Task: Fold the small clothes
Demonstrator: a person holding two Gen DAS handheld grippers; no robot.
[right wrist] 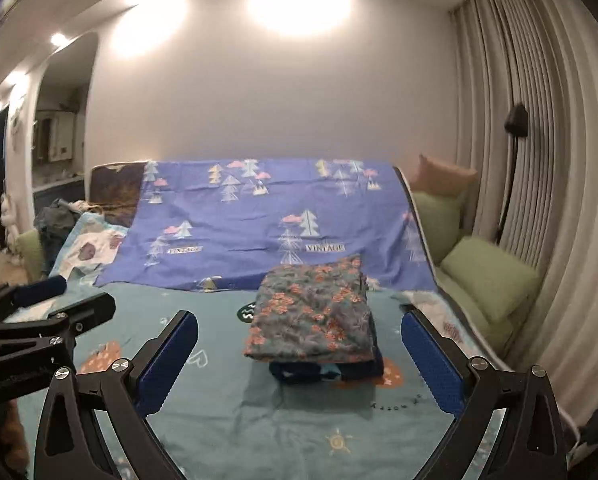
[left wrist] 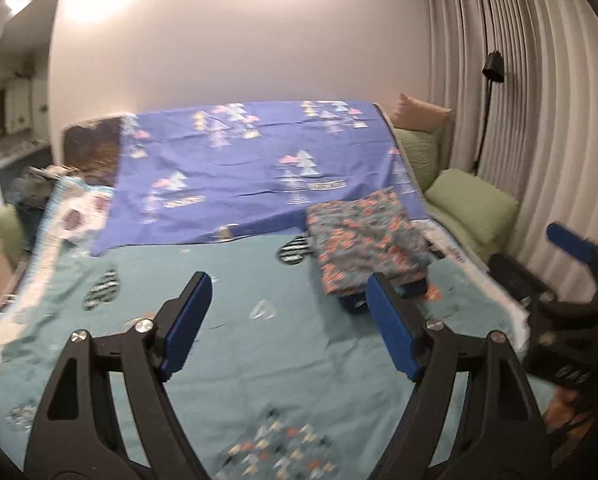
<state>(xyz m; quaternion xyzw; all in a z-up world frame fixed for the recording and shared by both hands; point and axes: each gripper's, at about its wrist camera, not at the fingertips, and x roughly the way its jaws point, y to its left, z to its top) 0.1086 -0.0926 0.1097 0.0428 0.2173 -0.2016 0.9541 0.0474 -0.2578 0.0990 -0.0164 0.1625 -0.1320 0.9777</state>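
The left gripper point(left wrist: 287, 280) hovers over the teal bedspread point(left wrist: 227, 360) with its 2 blue-padded jaws spread wide and nothing between them. Its black arms fan outward from the bottom of the left wrist view, tips aimed toward the far wall. Ahead of its right-hand jaw and slightly beyond the tip lies the folded floral garment point(left wrist: 367, 236), a soft grey-blue cloth scattered with orange blossoms, folded into a rough rectangle. It rests on a darker navy folded piece point(right wrist: 323, 372), making a stack of 2.

From the right wrist view the floral garment point(right wrist: 315, 312) sits between and just ahead of the jaws, its long axis running away from the camera toward the purple tree-print sheet point(right wrist: 259, 224). The right gripper point(right wrist: 299, 320) is likewise wide apart and holds nothing, pointing level over the bed. Green cushions point(right wrist: 491, 276) lie beyond its right jaw, by the pleated curtain point(right wrist: 539, 160).
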